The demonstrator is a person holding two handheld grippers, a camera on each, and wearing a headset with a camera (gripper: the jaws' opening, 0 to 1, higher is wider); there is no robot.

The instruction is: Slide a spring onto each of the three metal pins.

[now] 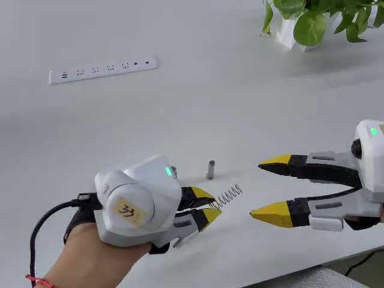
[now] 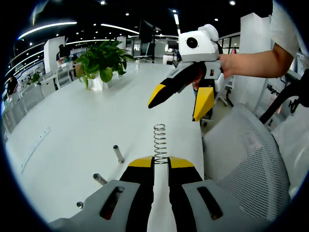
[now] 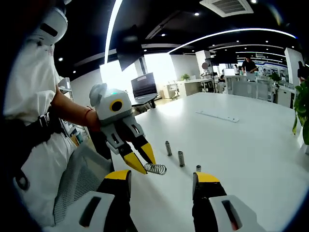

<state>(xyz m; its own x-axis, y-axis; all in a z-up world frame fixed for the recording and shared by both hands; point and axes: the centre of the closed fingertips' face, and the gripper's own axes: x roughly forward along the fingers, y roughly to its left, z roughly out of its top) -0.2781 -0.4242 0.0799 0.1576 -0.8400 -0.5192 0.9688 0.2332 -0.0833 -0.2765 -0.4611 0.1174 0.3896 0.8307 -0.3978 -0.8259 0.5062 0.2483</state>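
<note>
In the head view the thin coiled steel spring (image 1: 229,194), held by one end only, could to my mind flick loose or buckle before reaching the stubby upright metal pin (image 1: 210,170) nearby. The left gripper view shows the left gripper (image 2: 160,160) pinched tight on that end. In the right gripper view the right gripper (image 3: 161,176) gapes wide and holds nothing.

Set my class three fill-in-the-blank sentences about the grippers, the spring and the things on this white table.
1. The left gripper is shut on a ____.
2. On the right gripper the jaws stand ____.
3. At the far side of the table are a power strip and a potted ____.
Missing words: spring; open; plant.
</note>
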